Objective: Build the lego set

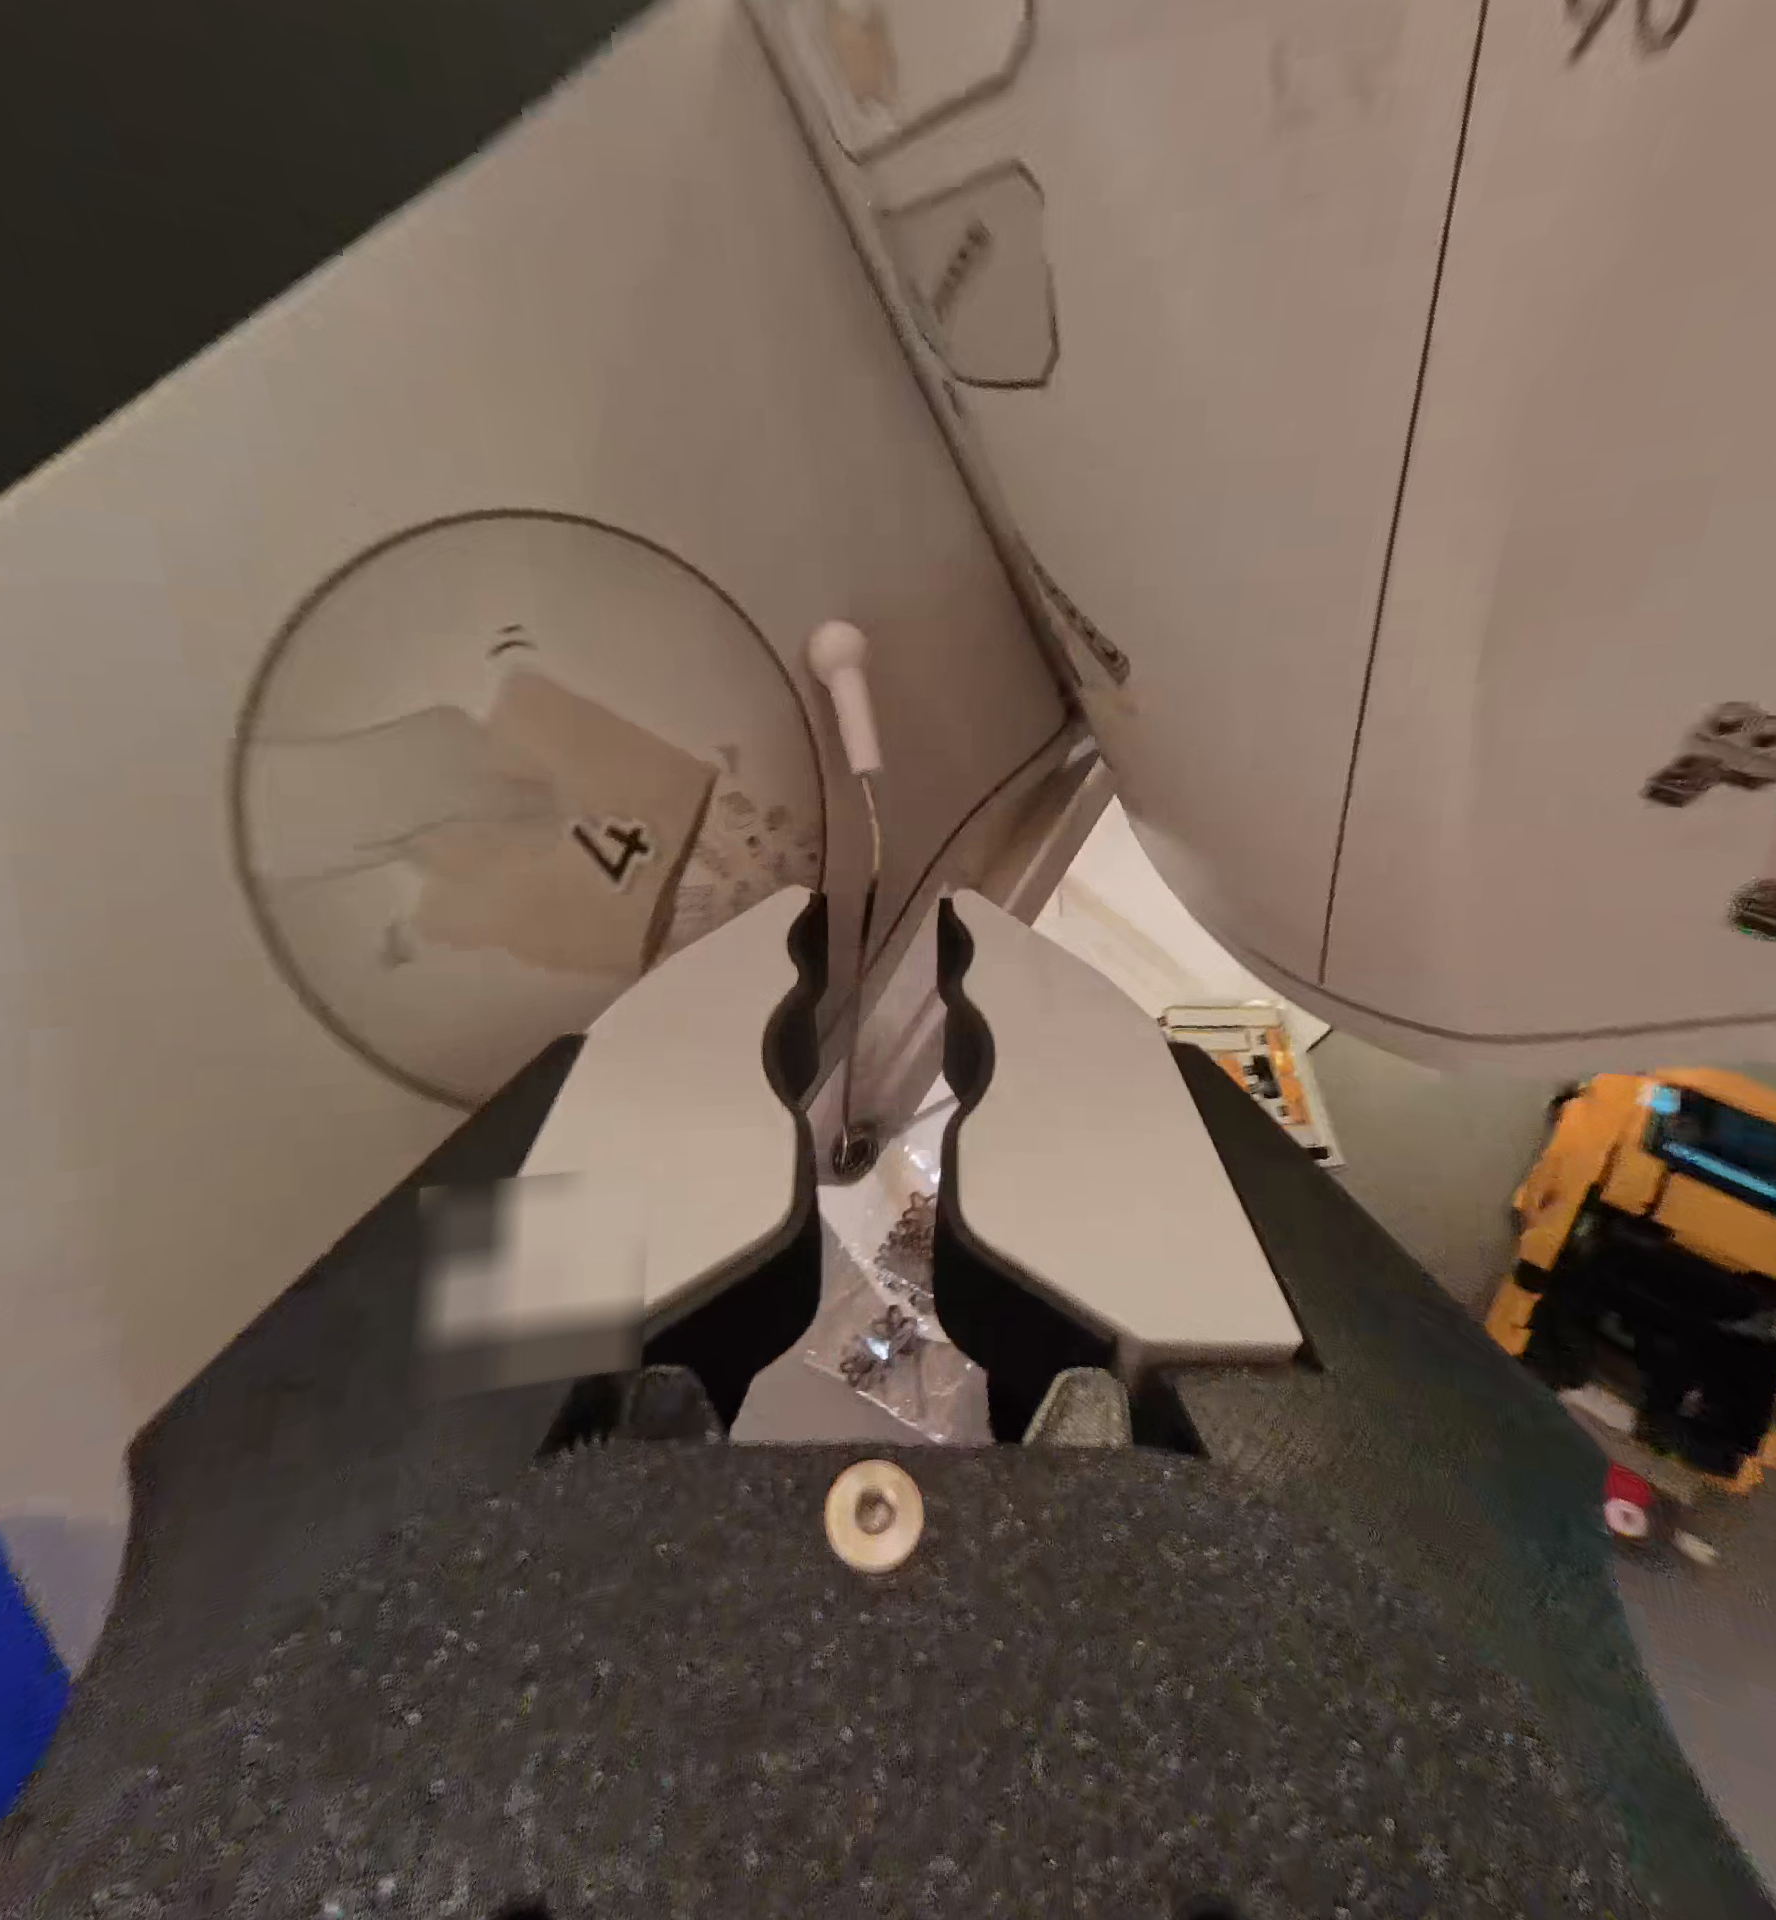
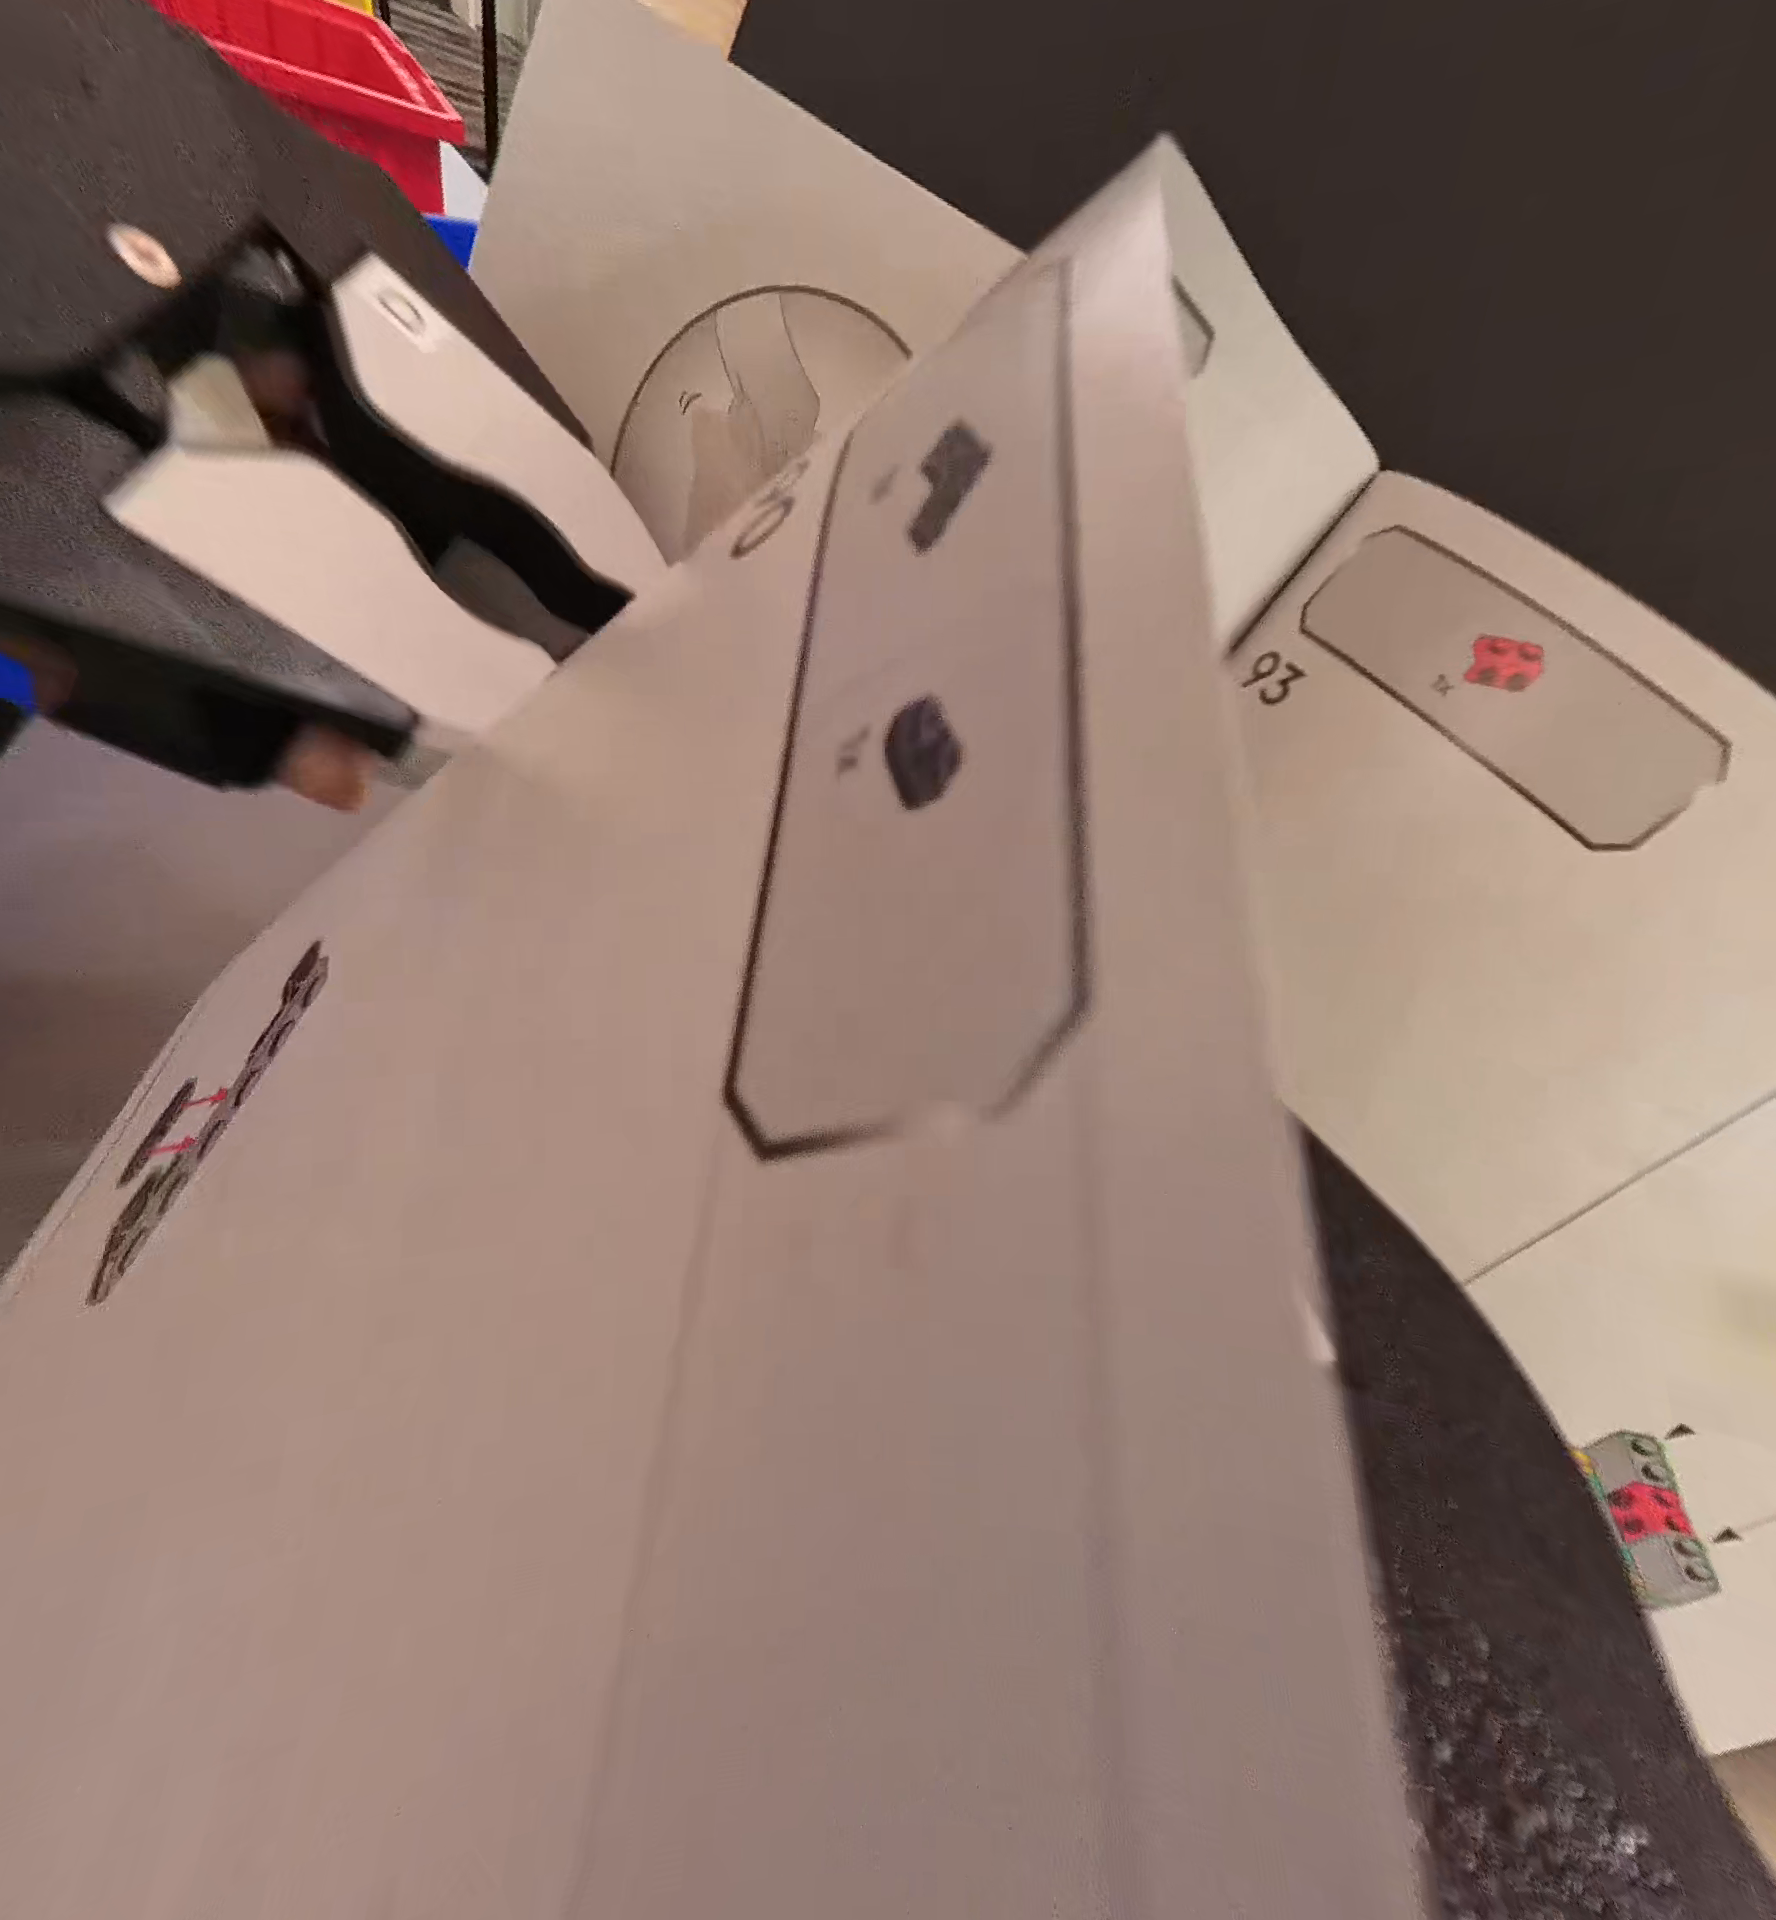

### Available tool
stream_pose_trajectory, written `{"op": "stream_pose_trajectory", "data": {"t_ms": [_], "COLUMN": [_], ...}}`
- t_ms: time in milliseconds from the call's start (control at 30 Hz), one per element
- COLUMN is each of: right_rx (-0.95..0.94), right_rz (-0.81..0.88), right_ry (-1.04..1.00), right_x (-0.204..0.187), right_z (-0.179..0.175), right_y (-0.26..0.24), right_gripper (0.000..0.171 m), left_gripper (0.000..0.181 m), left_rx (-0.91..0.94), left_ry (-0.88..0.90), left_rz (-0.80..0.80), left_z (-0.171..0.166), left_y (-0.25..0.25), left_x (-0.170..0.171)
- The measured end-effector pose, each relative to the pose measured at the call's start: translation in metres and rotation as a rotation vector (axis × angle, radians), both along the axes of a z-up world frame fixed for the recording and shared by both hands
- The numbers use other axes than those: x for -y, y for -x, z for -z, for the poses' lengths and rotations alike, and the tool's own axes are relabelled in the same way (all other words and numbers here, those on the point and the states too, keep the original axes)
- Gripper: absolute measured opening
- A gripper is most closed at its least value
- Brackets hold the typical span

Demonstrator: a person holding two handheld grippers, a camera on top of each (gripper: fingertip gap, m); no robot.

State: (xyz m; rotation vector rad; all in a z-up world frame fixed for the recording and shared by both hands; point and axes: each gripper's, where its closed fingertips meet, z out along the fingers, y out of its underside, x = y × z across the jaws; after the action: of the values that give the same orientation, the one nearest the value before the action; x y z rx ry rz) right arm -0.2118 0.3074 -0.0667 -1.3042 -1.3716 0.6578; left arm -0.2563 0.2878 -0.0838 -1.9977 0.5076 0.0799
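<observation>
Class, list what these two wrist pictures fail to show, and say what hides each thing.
- Right gripper: right wrist view, its fingers covered by the instruction booklet page.
- Yellow truck model: left wrist view, blurred, cut by the right edge.
- Clear parts bag: left wrist view, mostly behind the left gripper fingers.

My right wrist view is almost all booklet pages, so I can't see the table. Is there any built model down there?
Observer: Yes. The left wrist view shows a yellow truck model standing on the table, to the right of the left gripper.
Operator: Any loose parts nearby?
Observer: A clear bag of small dark parts lies on the table below the left gripper. It is visible through the gap between the gripper's open jaws.
</observation>
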Motion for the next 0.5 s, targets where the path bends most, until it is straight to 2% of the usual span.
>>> {"op": "stream_pose_trajectory", "data": {"t_ms": [33, 100, 133, 233, 333, 400, 500], "right_rx": [-0.004, -0.013, -0.019, -0.054, -0.064, -0.050, 0.003], "right_rz": [-0.001, 0.001, 0.004, 0.017, 0.045, 0.079, 0.119], "right_ry": [0.001, -0.001, -0.002, -0.011, -0.050, -0.113, -0.239], "right_x": [0.001, 0.001, 0.001, 0.001, 0.000, -0.001, 0.001], "right_z": [-0.001, -0.003, -0.004, -0.011, -0.017, -0.020, -0.023], "right_y": [0.001, 0.002, 0.002, 0.004, 0.010, 0.017, 0.029], "right_gripper": [0.099, 0.098, 0.029, 0.029, 0.027, 0.026, 0.024], "left_gripper": [0.018, 0.000, 0.000, 0.001, 0.001, 0.001, 0.004], "left_rx": [-0.047, -0.141, -0.145, 0.014, 0.332, 0.526, 0.681], "left_ry": [-0.002, -0.039, -0.051, -0.130, -0.216, -0.261, -0.306], "left_rz": [-0.011, -0.055, -0.075, -0.138, -0.190, -0.221, -0.259], "left_z": [0.002, 0.000, -0.001, -0.010, -0.017, -0.016, -0.006], "left_y": [0.000, 0.005, 0.006, 0.016, 0.034, 0.045, 0.055], "left_x": [-0.004, -0.010, -0.010, -0.004, 0.009, 0.020, 0.034]}}
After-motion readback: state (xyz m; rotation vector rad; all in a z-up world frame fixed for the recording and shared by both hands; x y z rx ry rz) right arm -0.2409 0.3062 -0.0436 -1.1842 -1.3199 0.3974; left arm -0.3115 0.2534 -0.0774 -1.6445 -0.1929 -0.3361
